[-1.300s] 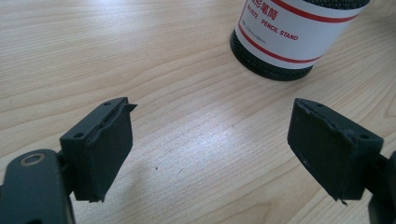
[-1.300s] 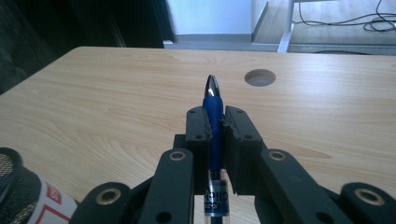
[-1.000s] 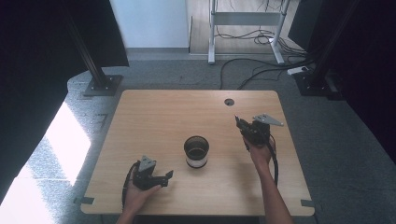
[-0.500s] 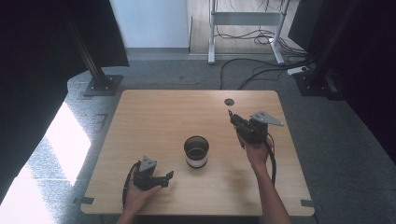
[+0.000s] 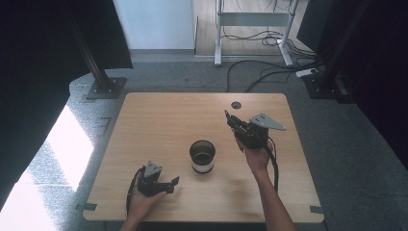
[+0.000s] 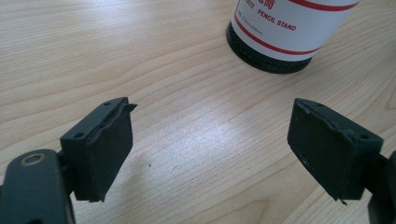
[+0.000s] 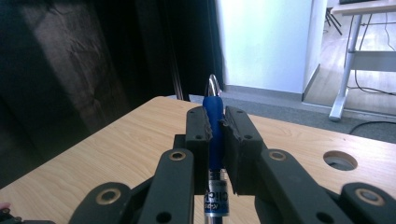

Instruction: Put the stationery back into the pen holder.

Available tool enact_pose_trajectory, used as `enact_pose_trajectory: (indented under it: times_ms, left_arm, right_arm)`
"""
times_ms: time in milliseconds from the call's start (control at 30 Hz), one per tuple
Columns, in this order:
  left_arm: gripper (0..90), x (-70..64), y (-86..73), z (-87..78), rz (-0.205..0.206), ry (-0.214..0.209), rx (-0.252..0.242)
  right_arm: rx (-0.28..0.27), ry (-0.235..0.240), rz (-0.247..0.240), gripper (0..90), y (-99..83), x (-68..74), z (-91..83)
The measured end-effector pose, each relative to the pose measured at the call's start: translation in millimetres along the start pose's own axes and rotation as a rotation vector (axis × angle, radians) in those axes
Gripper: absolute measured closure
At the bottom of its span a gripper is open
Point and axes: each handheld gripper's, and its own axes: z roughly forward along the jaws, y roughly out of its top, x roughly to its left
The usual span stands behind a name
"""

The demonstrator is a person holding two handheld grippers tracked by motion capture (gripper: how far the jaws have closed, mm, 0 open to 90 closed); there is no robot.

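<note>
A white pencil stand (image 5: 202,156) with red bands and a dark inside stands at the table's middle; its base (image 6: 275,44) is in the left gripper view. My right gripper (image 5: 234,124), lifted over the right half of the table to the right of the stand, is shut on a blue pen (image 7: 214,122) whose silver tip points up and away between the jaws. My left gripper (image 5: 171,185) rests near the front edge, left of the stand, open with bare wood between its pads (image 6: 108,148).
The wooden table (image 5: 159,120) has a round cable hole (image 5: 235,105) near its far right edge. Beyond the table lie a grey floor, dark stands at both sides and a white frame with cables at the back.
My right gripper with the pen has moved a little leftward and farther from the person, toward the table's middle. The left gripper and the pencil stand have not moved.
</note>
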Motion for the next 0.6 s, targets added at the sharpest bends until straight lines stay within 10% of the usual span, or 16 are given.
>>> enact_pose_trajectory:
  times_ms: [600]
  left_arm:
    - [14.6, -1.6, -0.5, 1.2, 0.009, -0.006, 0.011]
  right_arm:
    - [-0.028, 0.05, -0.004, 79.5, 6.9, 19.4, 6.4]
